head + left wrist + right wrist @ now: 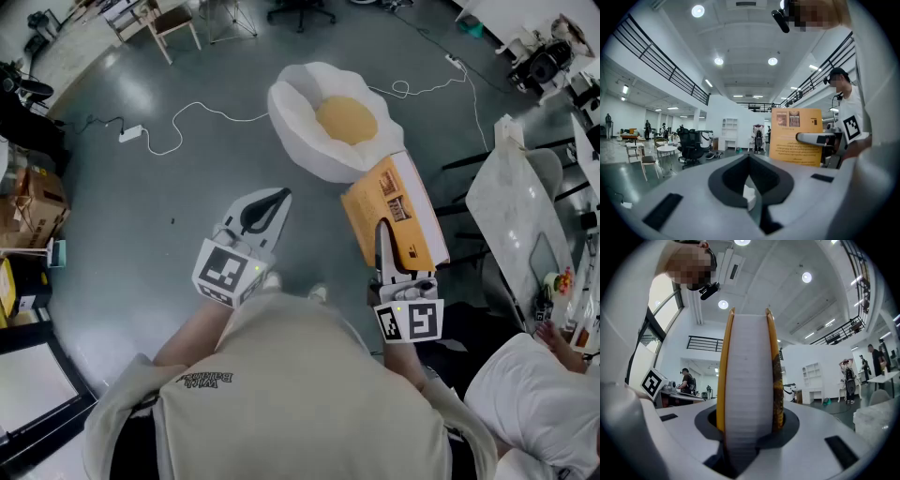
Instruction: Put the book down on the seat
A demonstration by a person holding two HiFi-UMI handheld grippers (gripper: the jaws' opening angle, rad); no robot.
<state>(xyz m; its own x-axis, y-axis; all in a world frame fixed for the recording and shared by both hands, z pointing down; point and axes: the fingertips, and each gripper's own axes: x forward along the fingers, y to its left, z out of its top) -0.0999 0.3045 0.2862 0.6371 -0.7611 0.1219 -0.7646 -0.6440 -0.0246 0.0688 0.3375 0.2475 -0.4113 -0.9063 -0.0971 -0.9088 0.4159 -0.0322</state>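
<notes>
An orange-covered book [392,208] is held up in the air just to the right of and nearer than the seat [330,114], a white egg-shaped floor cushion with a yellow middle. My right gripper [382,234] is shut on the book's lower edge. In the right gripper view the book [747,380] stands upright between the jaws, with its white page edge toward the camera. My left gripper [277,199] hovers left of the book, shut and with nothing in it. From the left gripper view, the book's back cover [796,136] shows to the right.
A white cable [202,108] and a power strip [130,133] lie on the grey floor left of the seat. A white table [511,202] stands at the right, where a person [539,394] sits. Cartons [33,202] stand at the left and a chair [173,21] at the back.
</notes>
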